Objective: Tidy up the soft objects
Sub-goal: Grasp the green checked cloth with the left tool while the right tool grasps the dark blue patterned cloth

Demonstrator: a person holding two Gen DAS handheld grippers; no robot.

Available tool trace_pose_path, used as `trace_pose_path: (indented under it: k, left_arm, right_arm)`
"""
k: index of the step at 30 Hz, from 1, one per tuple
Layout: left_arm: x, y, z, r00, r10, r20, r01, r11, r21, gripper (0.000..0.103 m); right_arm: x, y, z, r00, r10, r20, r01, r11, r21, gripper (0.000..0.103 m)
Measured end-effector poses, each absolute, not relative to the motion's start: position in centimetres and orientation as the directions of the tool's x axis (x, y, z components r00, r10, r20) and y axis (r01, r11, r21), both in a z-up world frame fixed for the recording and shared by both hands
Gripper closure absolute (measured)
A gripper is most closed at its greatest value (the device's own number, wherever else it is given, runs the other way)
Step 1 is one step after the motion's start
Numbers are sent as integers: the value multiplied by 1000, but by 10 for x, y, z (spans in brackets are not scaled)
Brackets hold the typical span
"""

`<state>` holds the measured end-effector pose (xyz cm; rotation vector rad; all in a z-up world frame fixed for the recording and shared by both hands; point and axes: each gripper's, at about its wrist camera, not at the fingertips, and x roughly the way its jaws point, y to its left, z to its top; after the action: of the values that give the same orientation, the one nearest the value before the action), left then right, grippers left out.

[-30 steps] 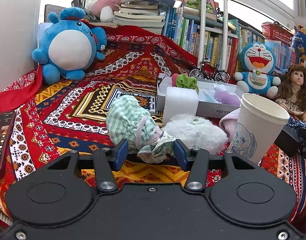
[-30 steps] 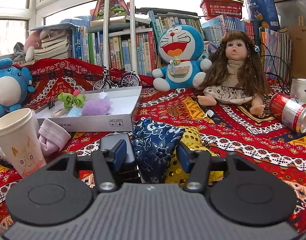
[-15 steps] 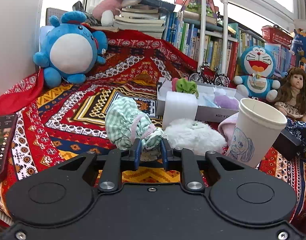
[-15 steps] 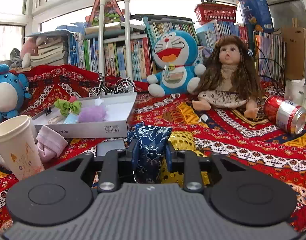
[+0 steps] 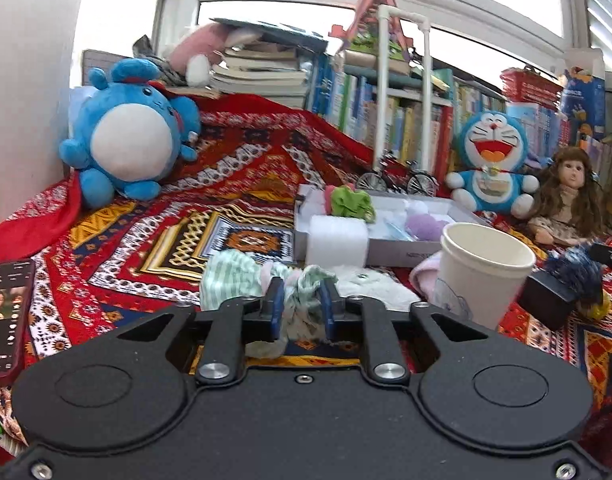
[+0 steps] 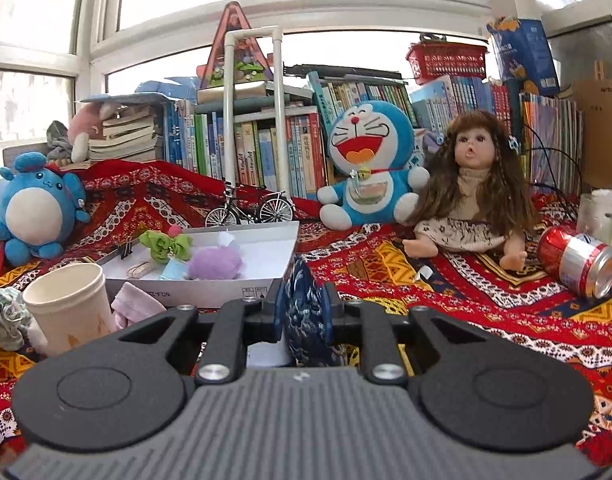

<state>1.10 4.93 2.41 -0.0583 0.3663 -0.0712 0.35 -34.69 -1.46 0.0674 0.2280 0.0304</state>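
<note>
Since a second ago both my claws have clenched: the left gripper now pinches the green checked cloth, the right gripper the navy floral pouch, lifted. Ahead-left of the right claw sit the paper cup and white box.

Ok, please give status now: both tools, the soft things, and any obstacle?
Left tool shut on green checked cloth. Right tool shut on blue floral pouch. White box ahead. Paper cup near the path.
</note>
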Motion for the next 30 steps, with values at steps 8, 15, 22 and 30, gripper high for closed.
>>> trace_pose_path:
  k: [8,15,22,30]
  left_arm:
    - [20,53,15,926,13,-377,-26,999,-29,43]
    - [28,63,3,899,33,-437,-76,994,-82,32]
    - [31,61,-4,878,34,-477,-92,991,-99,30]
    - [28,55,-11,861,40,-508,-95,992,-83,39]
  right_arm:
    - [16,-354,-25,962,10,-275,17,995,95,65]
    - [21,-354,-29,955,2,-296,26,995,91,49]
    - [24,-357,-33,952,7,-307,30,993,117,44]
    - [25,-362,-36,950,17,-313,32,988,152,43]
